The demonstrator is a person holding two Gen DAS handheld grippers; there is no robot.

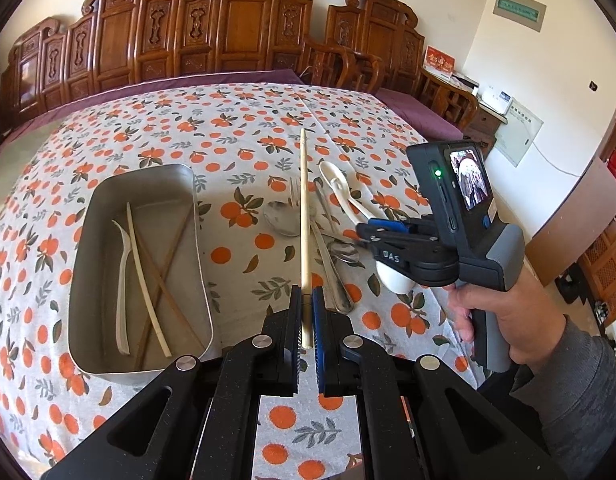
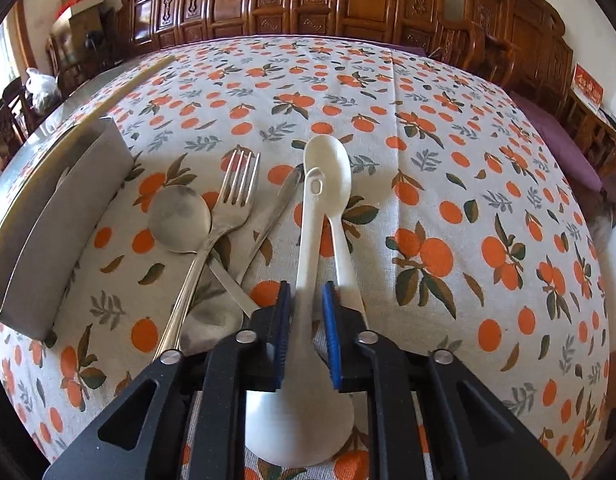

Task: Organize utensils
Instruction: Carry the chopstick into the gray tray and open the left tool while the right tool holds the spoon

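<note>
Pale chopstick [image 1: 305,216] sits upright-ish between left gripper [image 1: 306,300] pads, clamped near its lower end, tip pointing away over the utensil pile. White spoon [image 2: 308,280] runs lengthwise between right gripper [image 2: 306,292] jaws, handle fwd, bowl back under the tongs; jaws nearly closed on its neck. Metal tray [image 1: 84,240] to the left holds 1 white spoon + chopsticks. Fork [image 2: 234,200] & metal spoon [image 2: 180,218] lie on the orange-print cloth [image 2: 467,200].

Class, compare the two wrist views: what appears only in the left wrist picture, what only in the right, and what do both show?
Only the left wrist view: the left gripper shut on a pale chopstick, and the utensils inside the metal tray. Only the right wrist view: the tines of the fork, clearly, and the right gripper's pads closed on a white spoon. Both: tray, metal spoon, orange-print tablecloth.
</note>
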